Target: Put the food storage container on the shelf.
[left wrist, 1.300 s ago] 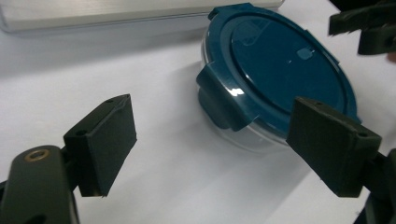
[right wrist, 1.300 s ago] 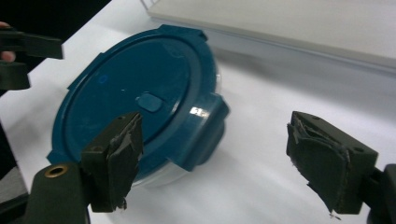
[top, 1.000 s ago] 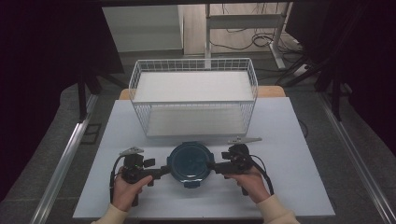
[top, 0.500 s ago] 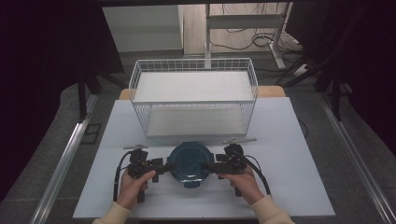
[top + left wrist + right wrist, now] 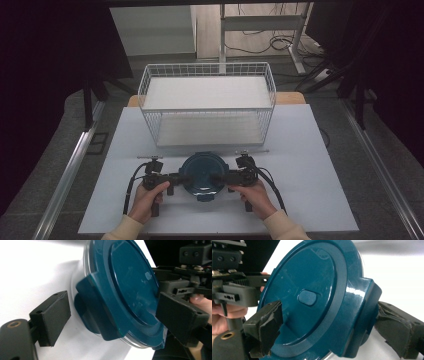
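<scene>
High view: your left gripper [image 5: 181, 178] and right gripper [image 5: 216, 177] meet round blue-lidded container [image 5: 200, 172] from opposite sides; container sits on white table [image 5: 310, 165], between both tools, wire basket [image 5: 207, 107] beyond them.

Left gripper view: your jaws apart, straddling lid's side latch [image 5: 96, 312]; one pad over lid top, other below rim, gap visible.

Right gripper view: jaws spread across opposite latch [image 5: 362, 315], pads near lid; contact unclear.
</scene>
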Motion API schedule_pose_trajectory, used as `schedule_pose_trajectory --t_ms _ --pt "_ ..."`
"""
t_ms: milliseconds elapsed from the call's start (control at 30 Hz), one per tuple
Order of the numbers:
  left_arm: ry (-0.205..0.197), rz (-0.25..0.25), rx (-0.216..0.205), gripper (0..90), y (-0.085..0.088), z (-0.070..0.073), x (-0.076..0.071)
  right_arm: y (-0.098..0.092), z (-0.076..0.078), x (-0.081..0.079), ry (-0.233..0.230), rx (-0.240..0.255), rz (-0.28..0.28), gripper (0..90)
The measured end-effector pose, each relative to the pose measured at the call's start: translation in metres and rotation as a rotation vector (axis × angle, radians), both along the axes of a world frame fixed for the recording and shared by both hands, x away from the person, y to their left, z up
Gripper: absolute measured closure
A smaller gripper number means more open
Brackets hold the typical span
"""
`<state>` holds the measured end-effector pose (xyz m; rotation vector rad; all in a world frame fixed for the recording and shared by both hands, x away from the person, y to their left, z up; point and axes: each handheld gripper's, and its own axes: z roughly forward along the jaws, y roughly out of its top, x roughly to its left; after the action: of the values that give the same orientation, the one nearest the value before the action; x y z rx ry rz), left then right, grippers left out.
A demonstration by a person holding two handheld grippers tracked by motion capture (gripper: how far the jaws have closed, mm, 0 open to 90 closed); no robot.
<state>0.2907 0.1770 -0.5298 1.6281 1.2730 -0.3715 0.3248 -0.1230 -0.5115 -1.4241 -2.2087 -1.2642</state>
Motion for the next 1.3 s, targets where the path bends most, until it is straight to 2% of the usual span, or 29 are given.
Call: schedule_pose_trajectory --t_ms 133,200,267,300,333,367,600,733,1000,1100,1133,1300 --pt "0.007 -0.008 0.001 16.8 -0.004 -0.001 0.000 0.001 -0.001 -0.001 0.020 0.018 -0.005 14.4" --pt "0.013 0.015 -0.002 21.5 -0.002 -0.003 -0.001 0.000 -0.001 0.000 0.033 0.023 -0.010 16.8" --pt "0.035 0.037 -0.030 27.1 0.001 -0.004 -0.001 -0.006 -0.002 0.002 0.069 0.059 -0.028 22.7" --pt "0.042 0.042 -0.037 29.0 0.002 -0.004 -0.001 -0.011 -0.004 0.002 0.091 0.093 -0.047 27.0" --pt "0.042 0.044 -0.037 29.0 0.002 -0.004 -0.002 -0.011 -0.004 0.002 0.091 0.093 -0.047 27.0" --pt "0.042 0.051 -0.033 29.0 0.001 -0.003 -0.003 -0.014 -0.005 0.002 0.106 0.113 -0.053 28.8" --pt "0.028 0.066 -0.019 32.9 0.001 0.002 -0.009 -0.017 -0.001 -0.002 0.079 0.123 -0.046 33.7" --pt "0.018 0.097 -0.023 35.2 0.001 0.005 -0.016 -0.020 0.001 -0.005 0.072 0.143 -0.053 36.9" --pt "-0.002 0.098 -0.018 38.8 0.001 0.010 -0.023 -0.023 0.005 -0.012 0.054 0.148 -0.062 39.4" --pt "-0.013 0.099 -0.019 40.7 0.002 0.013 -0.024 -0.023 0.008 -0.014 0.035 0.151 -0.066 40.6" --pt "-0.015 0.099 -0.019 41.0 0.002 0.013 -0.025 -0.023 0.010 -0.015 0.010 0.142 -0.056 40.7" --pt "-0.024 0.099 -0.015 41.1 0.003 0.016 -0.026 -0.022 0.013 -0.017 -0.025 0.133 -0.037 40.8"
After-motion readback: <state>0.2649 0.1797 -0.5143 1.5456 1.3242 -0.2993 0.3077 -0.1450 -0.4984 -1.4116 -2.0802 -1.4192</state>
